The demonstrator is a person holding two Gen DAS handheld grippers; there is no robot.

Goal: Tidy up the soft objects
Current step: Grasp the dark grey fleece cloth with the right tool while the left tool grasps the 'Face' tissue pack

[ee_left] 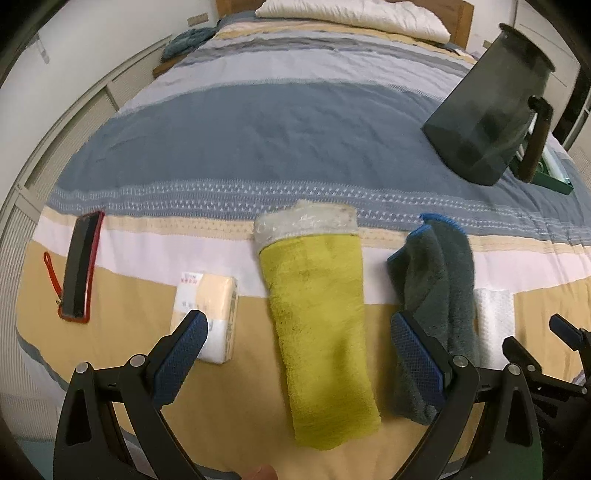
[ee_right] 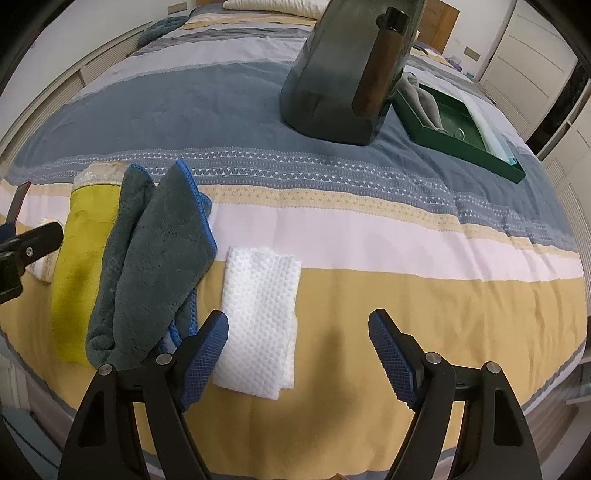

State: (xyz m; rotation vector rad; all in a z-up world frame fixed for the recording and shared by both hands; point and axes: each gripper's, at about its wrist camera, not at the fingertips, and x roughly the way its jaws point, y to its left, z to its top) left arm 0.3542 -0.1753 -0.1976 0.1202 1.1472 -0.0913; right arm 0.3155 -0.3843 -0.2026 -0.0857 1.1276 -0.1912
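A folded yellow-green towel (ee_left: 319, 314) with a grey-white end lies on the striped bedspread, between the open jaws of my left gripper (ee_left: 299, 325). A crumpled dark grey cloth with blue trim (ee_left: 439, 284) lies just right of it, beside my left gripper's right finger. A folded white textured cloth (ee_right: 260, 321) lies right of the grey cloth (ee_right: 147, 266). My right gripper (ee_right: 297, 325) is open and empty above the bed's near edge, its left finger beside the white cloth. The yellow towel also shows in the right wrist view (ee_right: 79, 273).
A pale tissue pack (ee_left: 207, 314) and a black-and-red pouch (ee_left: 79, 266) lie left of the towel. A dark pitcher with a brown handle (ee_right: 343, 74) and a green tray (ee_right: 461, 129) sit further back. A pillow (ee_left: 354, 14) is at the headboard.
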